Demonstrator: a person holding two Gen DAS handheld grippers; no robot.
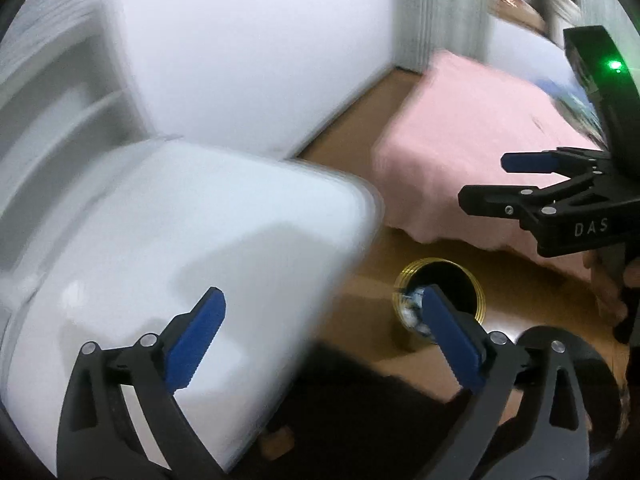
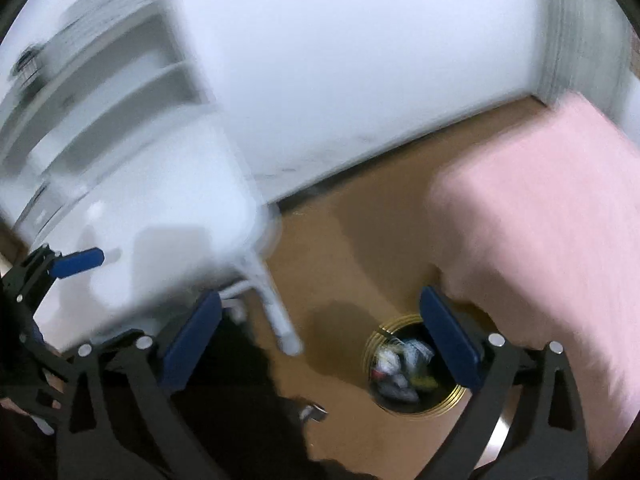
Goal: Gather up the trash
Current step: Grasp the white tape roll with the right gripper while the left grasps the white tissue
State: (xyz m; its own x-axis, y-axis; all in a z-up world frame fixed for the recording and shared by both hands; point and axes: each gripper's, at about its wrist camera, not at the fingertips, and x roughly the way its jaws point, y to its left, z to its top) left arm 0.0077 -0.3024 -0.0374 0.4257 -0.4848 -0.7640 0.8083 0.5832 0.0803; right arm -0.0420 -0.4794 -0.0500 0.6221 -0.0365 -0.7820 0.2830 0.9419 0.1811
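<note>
Below my left gripper (image 1: 324, 340), just under its right-hand finger, the round trash bin (image 1: 440, 304) is standing on the wooden floor (image 1: 352, 292), its gold ribbed rim circling a black inside with pale crumpled scraps showing at the near edge. My jaws are standing wide apart with nothing between the blue ribbed pads (image 1: 196, 338). A smooth white table (image 1: 180, 240) with a rounded corner is filling the space under my left-hand finger, and a soft pink bedcover (image 1: 472, 152) is lying beyond the bin. My right gripper (image 1: 496, 180) is hovering off to the right, also spread and empty, a green light glowing on its black body.

Under my right gripper (image 2: 320, 344) the same bin (image 2: 412, 364) is sitting by the right-hand finger, partly hidden behind it, already holding a heap of crumpled white, grey and yellow waste. Its jaws are gaping too, gripping nothing. The table's (image 2: 160, 240) thin white tubular leg (image 2: 276, 312) is slanting down between the fingers, and the bedcover (image 2: 540, 240) is hanging to the right. Everything is smeared with blur.

I judge that one drop into the bin is finished and I am looking for more litter; none is plainly visible, so the next move calls for scanning the table and floor first.
</note>
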